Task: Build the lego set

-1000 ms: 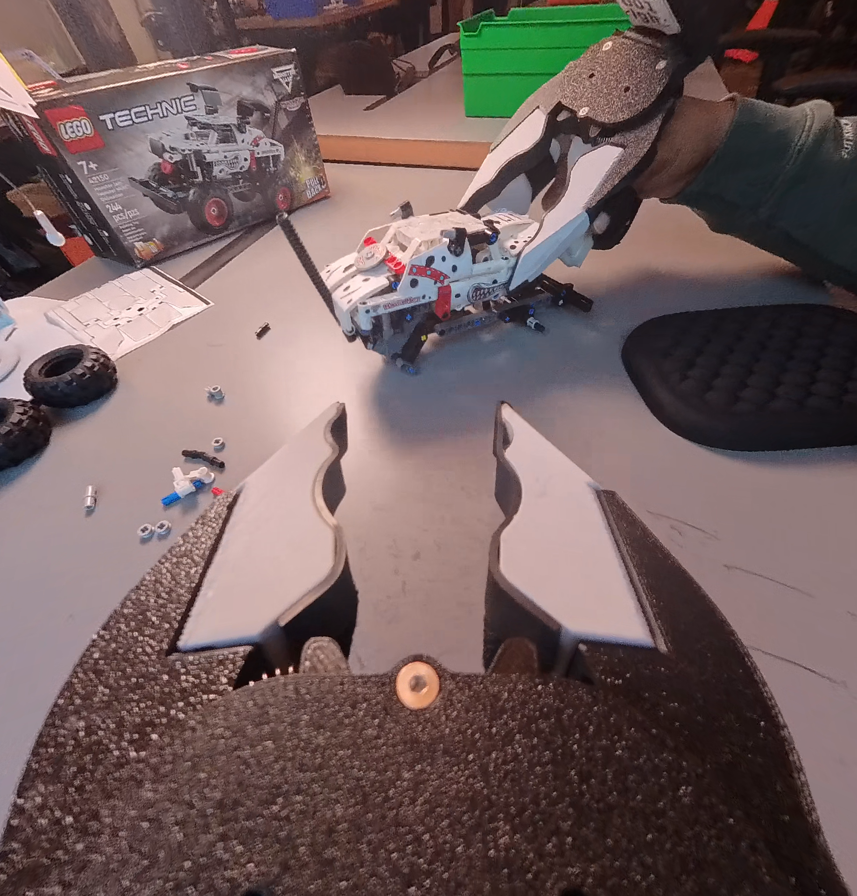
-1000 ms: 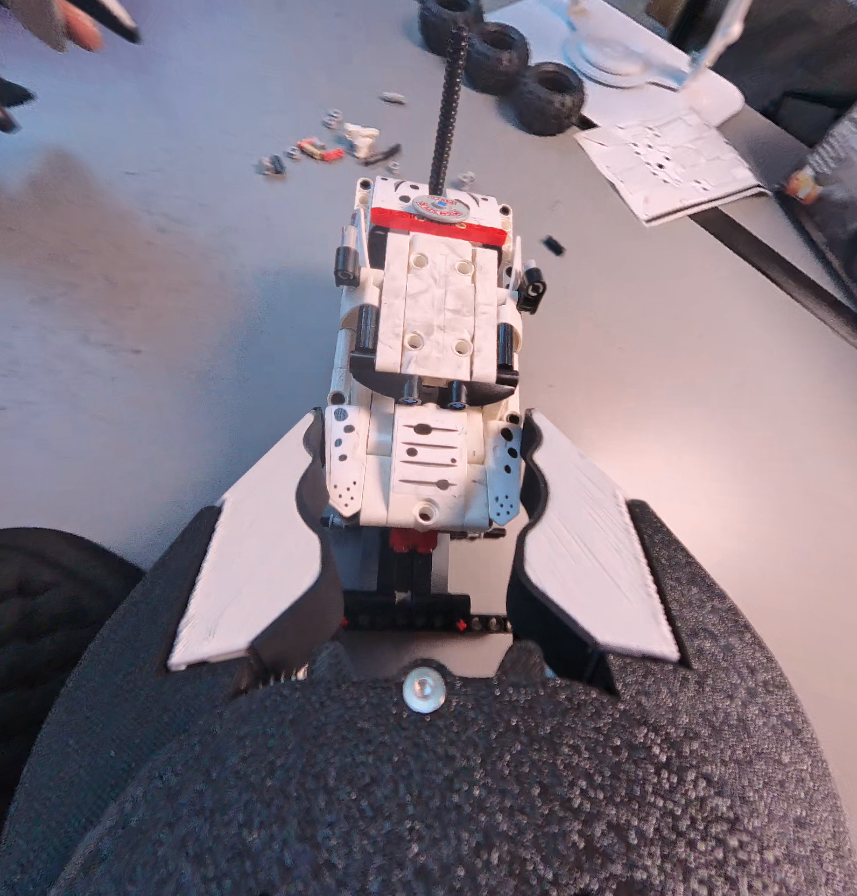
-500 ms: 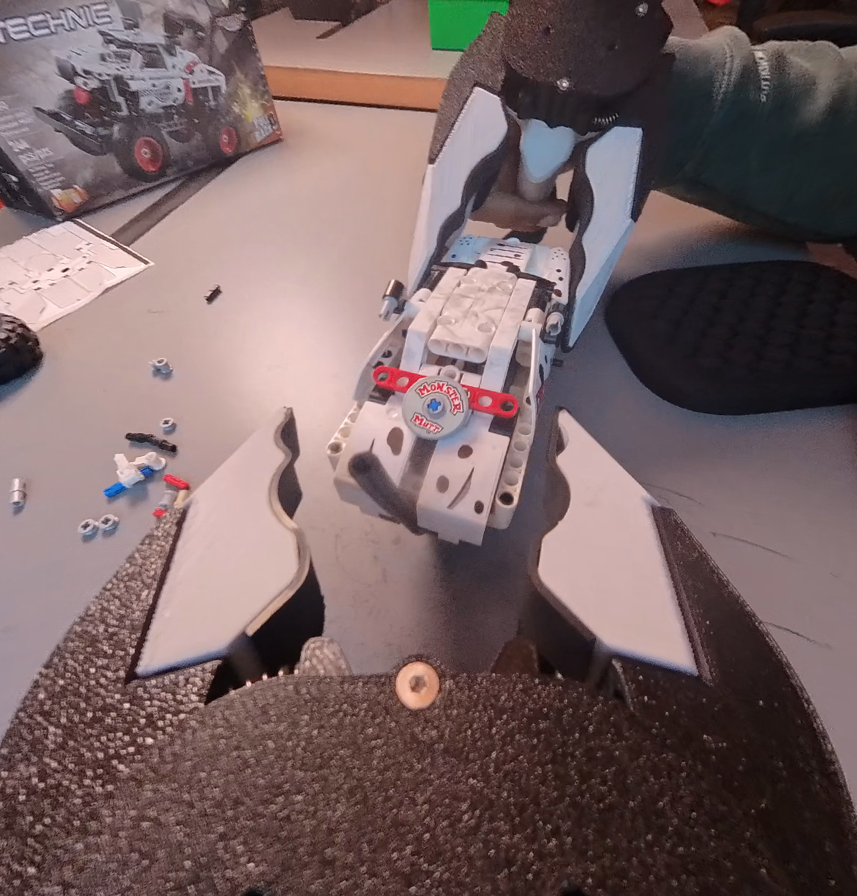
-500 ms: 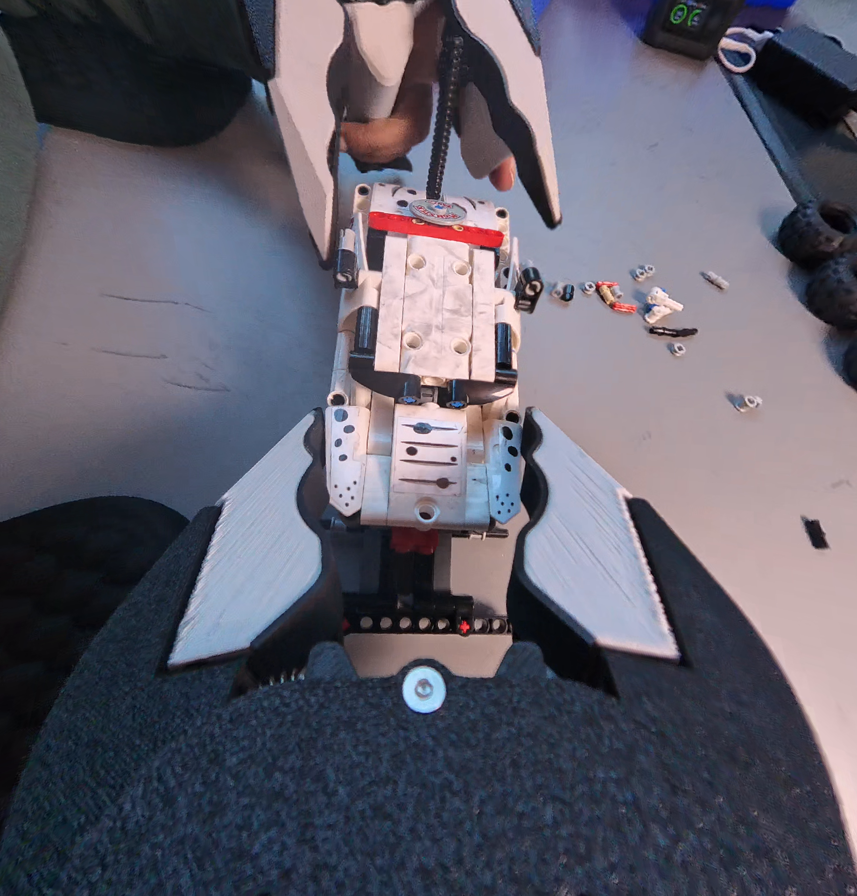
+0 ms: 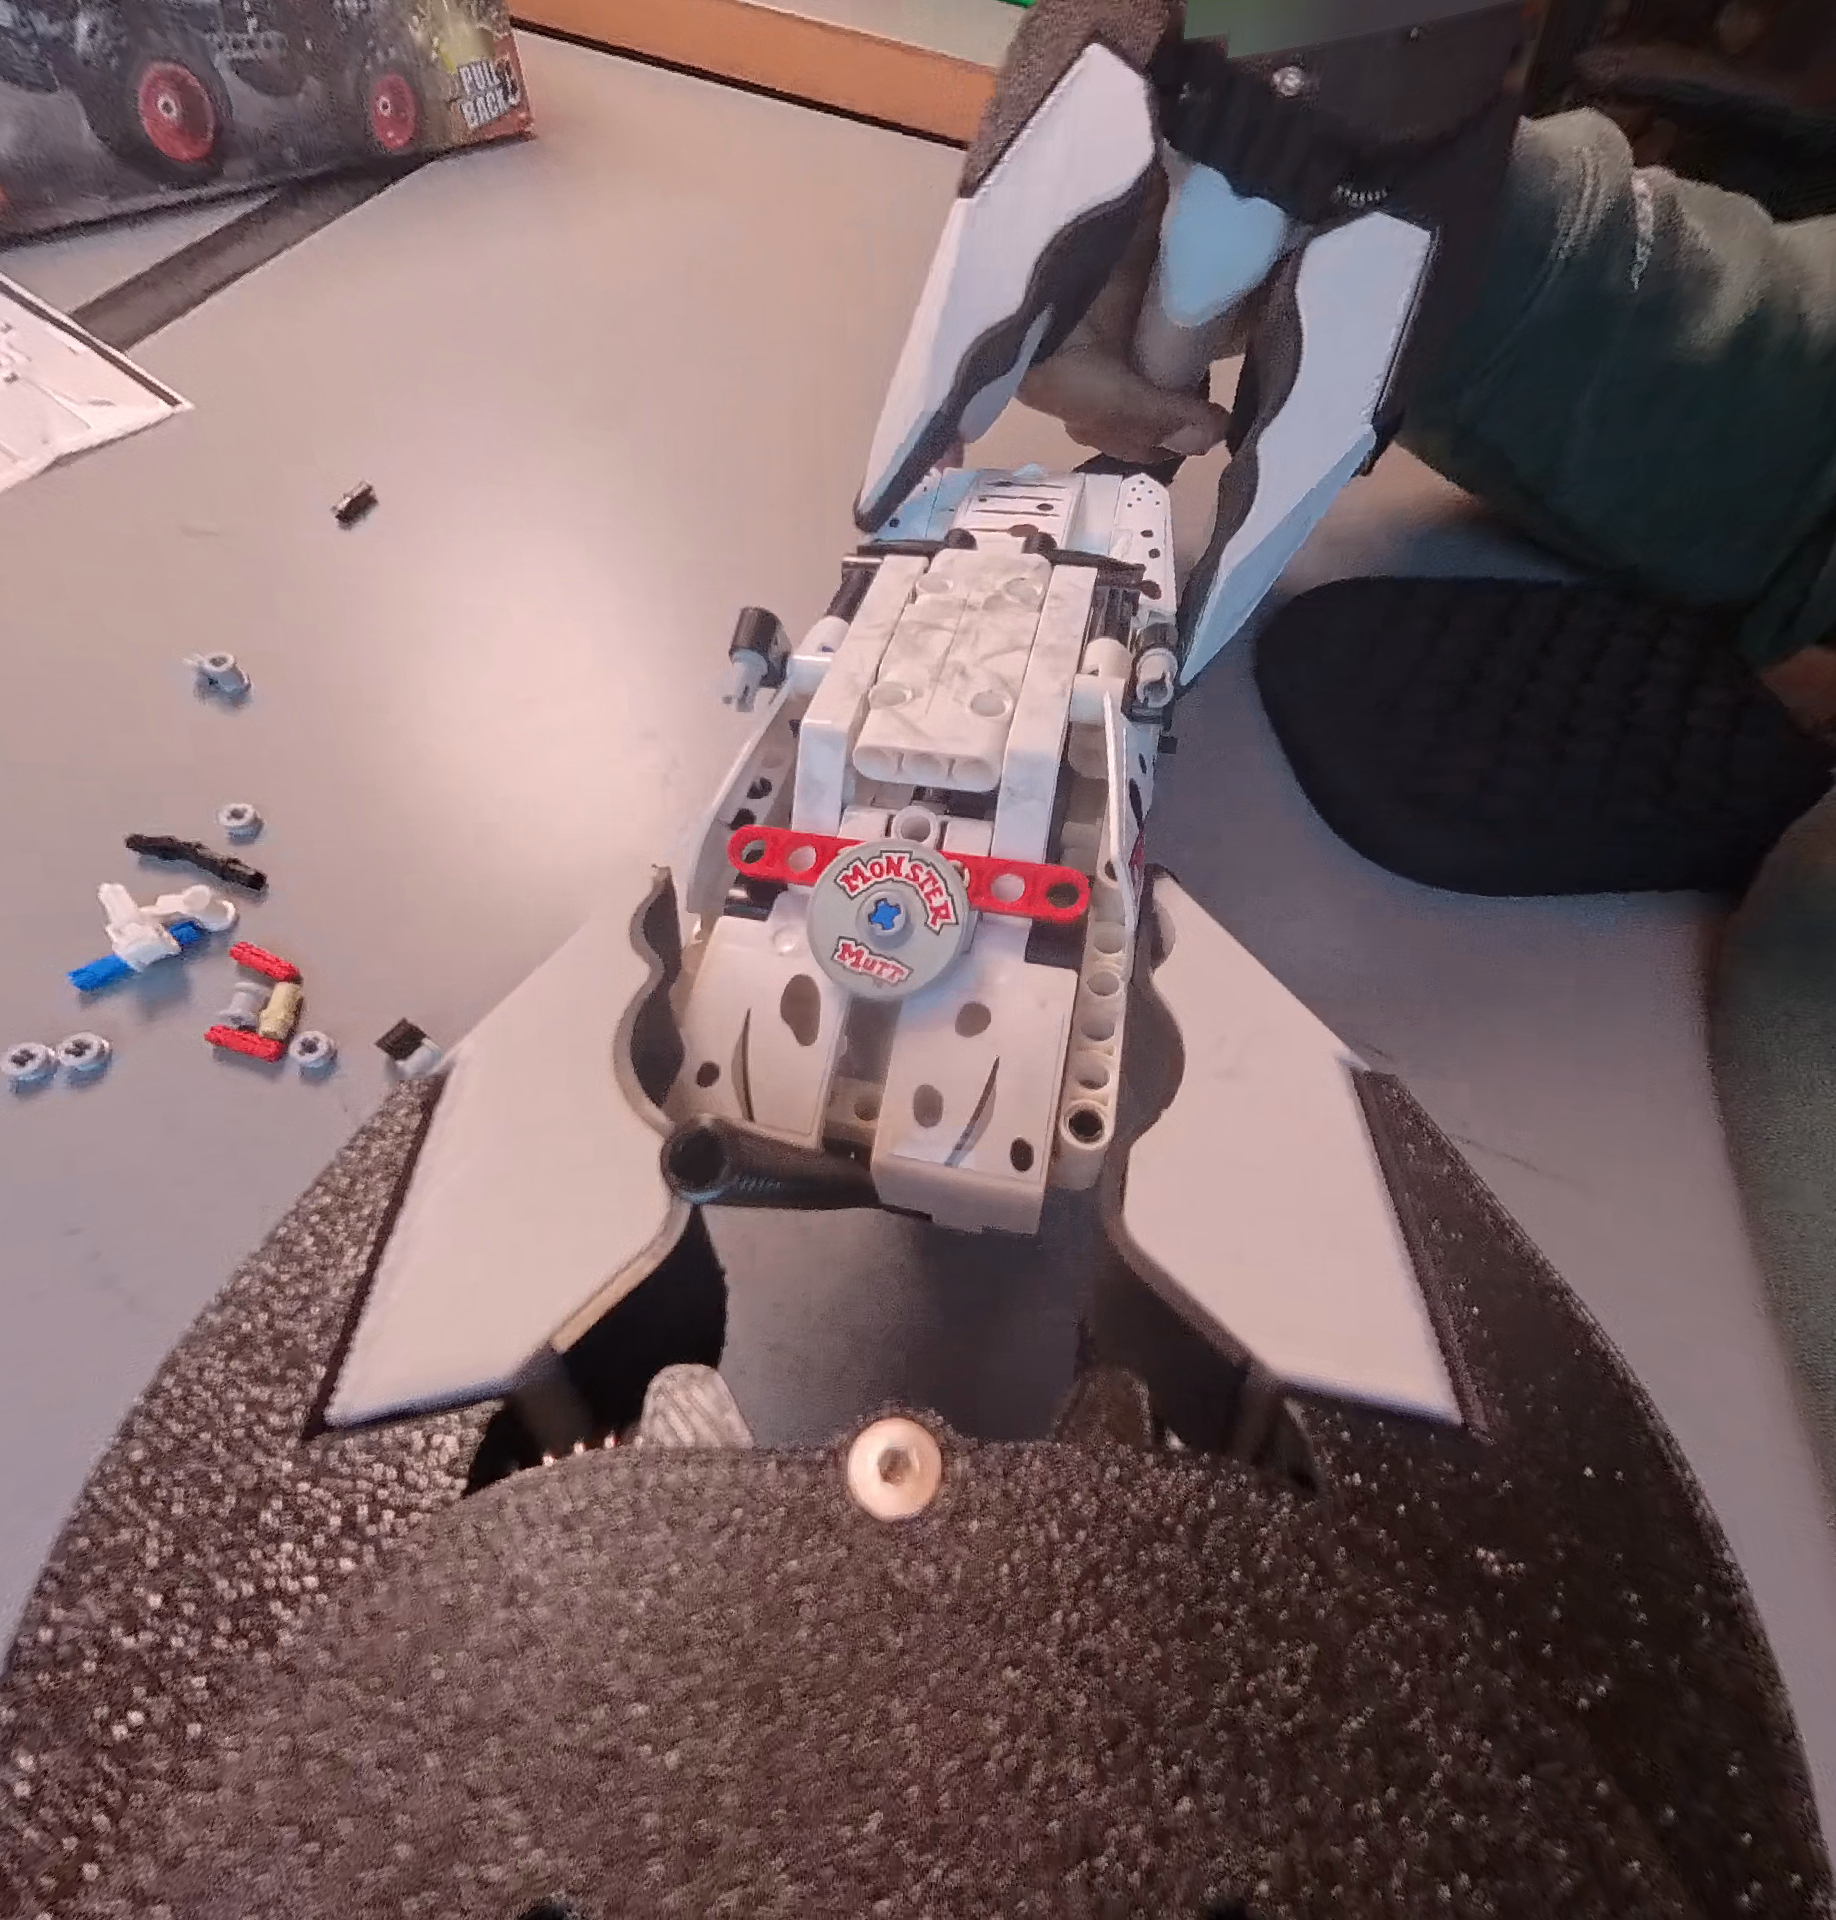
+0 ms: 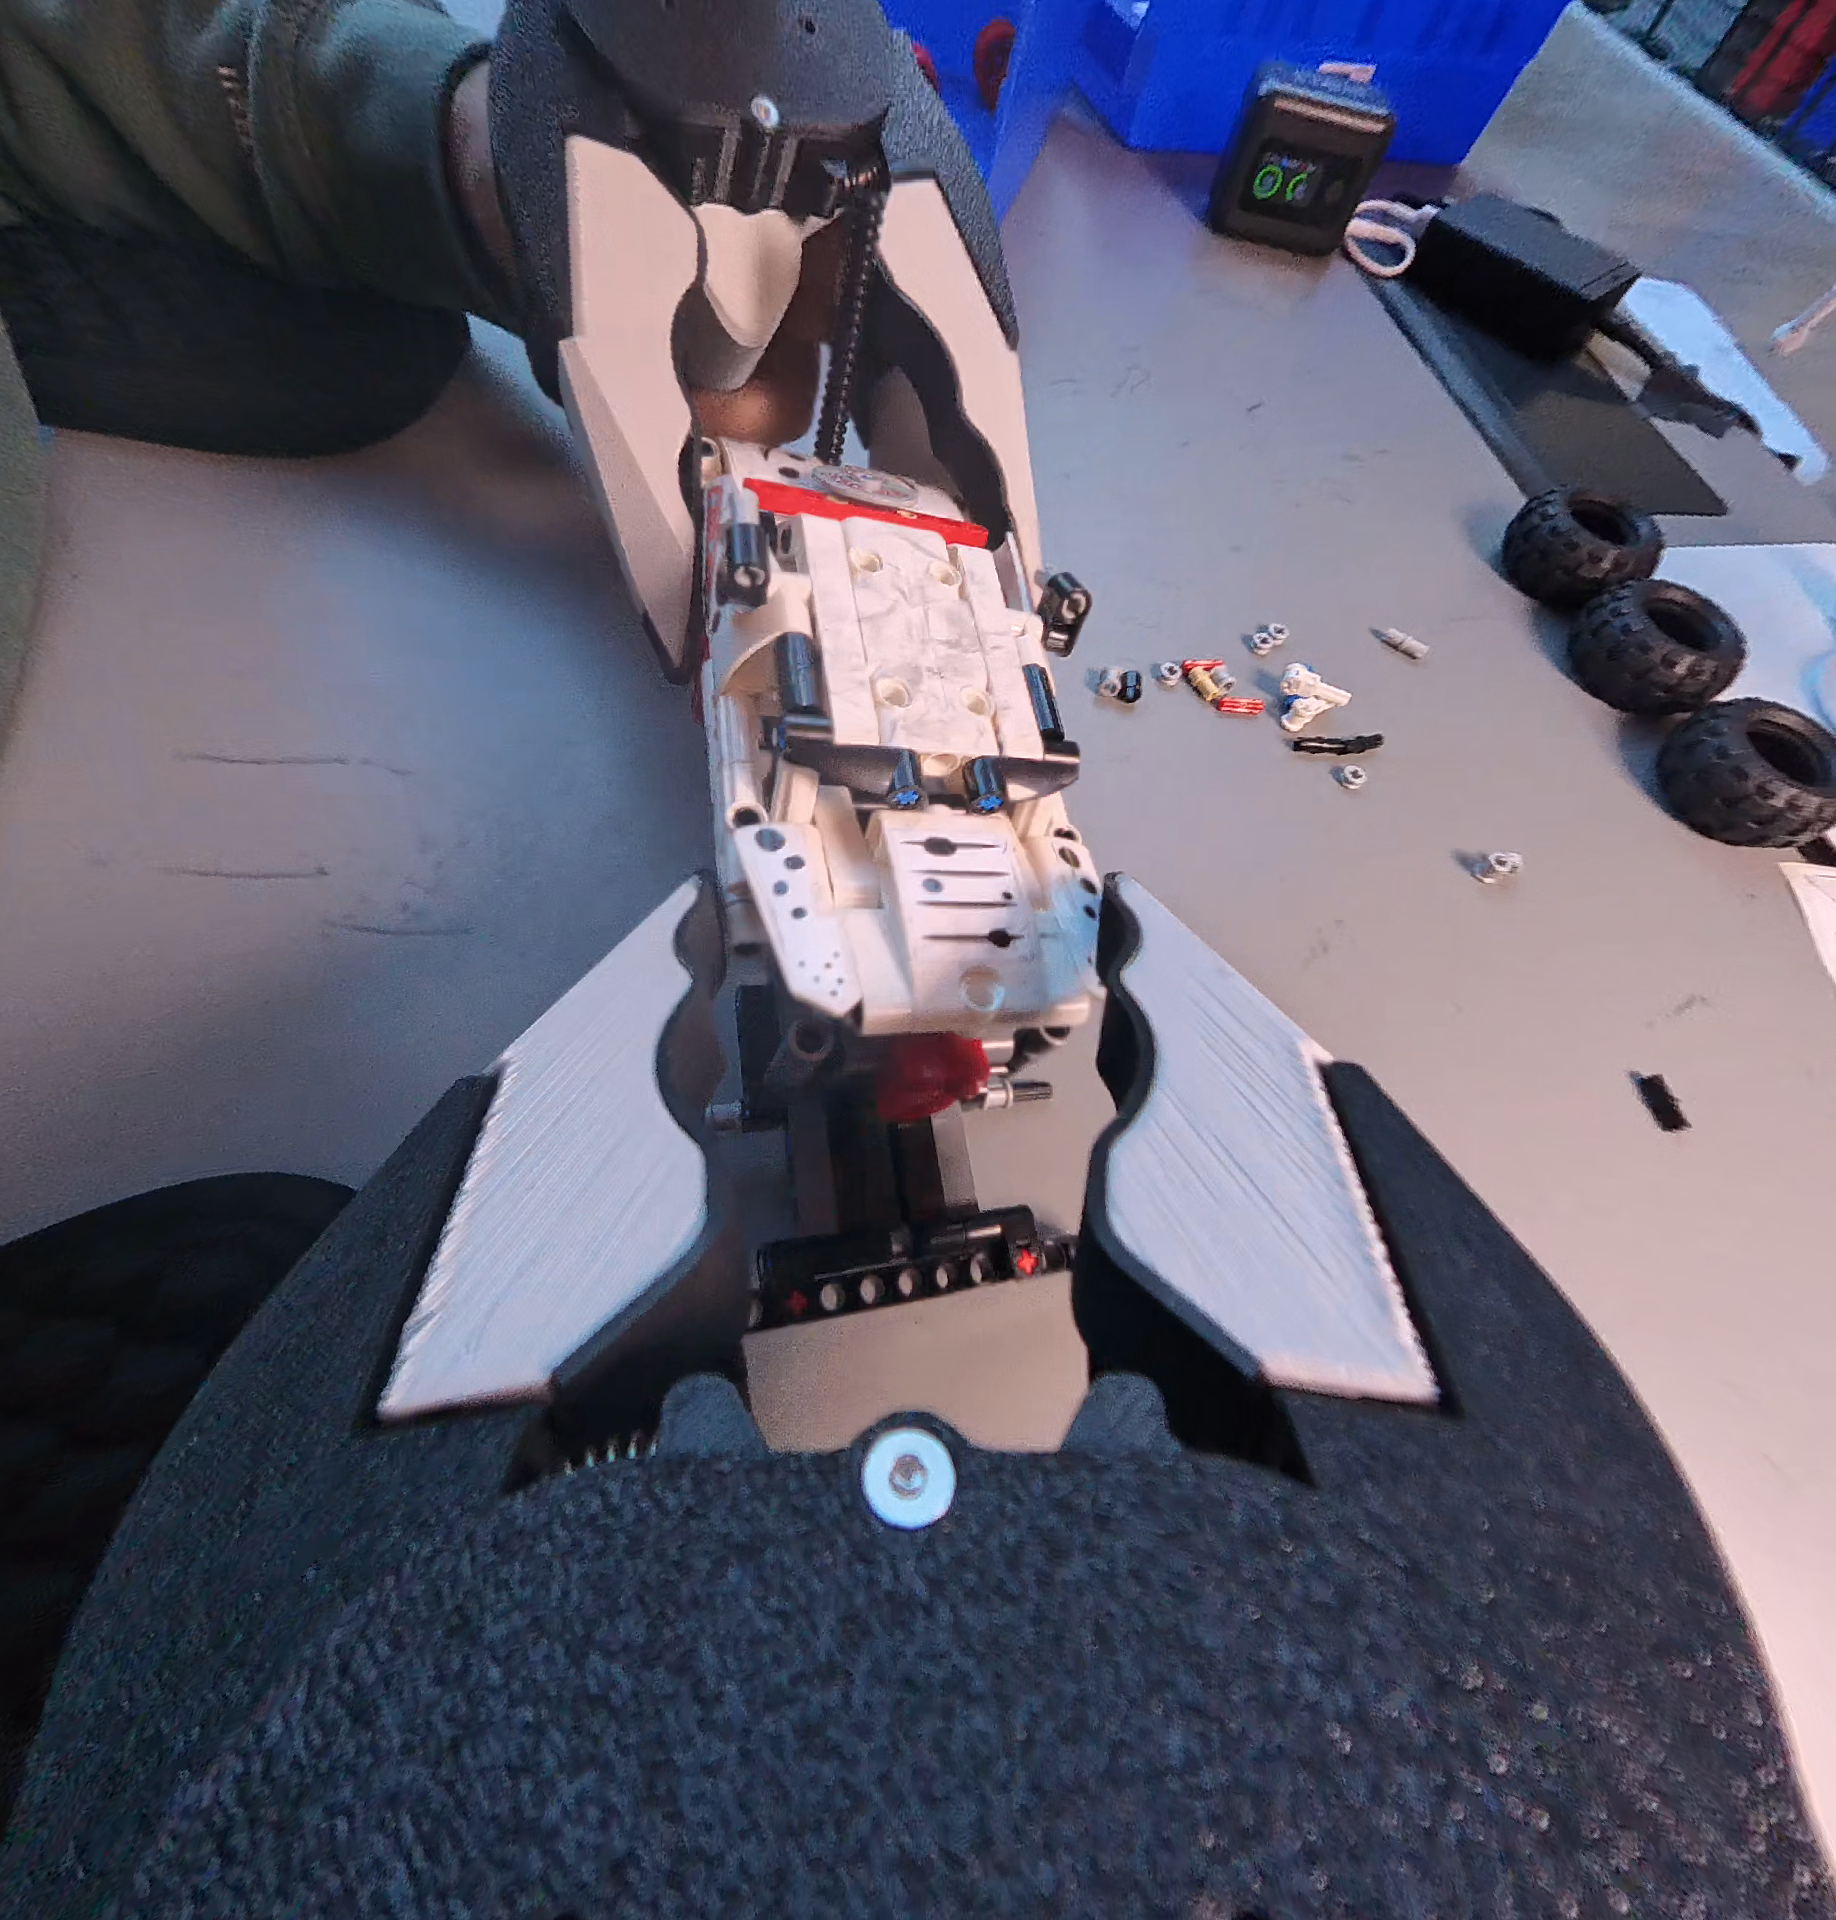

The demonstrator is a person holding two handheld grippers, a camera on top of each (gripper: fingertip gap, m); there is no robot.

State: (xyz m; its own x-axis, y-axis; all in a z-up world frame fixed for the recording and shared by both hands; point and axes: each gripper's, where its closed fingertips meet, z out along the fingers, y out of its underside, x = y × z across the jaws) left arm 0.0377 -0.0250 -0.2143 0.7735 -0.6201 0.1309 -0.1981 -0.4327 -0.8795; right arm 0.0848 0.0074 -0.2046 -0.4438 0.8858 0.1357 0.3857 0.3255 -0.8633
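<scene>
Both tools held the white truck body above the table: the left tool pinched its spotted end, the right tool pinched the other end. If one squeeze was uneven, I think panels could pop off or the body could twist. I counted three black tyres, one box and about a dozen small loose pieces.

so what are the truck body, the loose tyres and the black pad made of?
Truck body: hard moulded plastic, glossy white with studs and pin holes. Tyres: likely rubber, matte black, knobbly tread. Black pad: probably foam or soft rubber, dull with a dimpled surface.
</scene>
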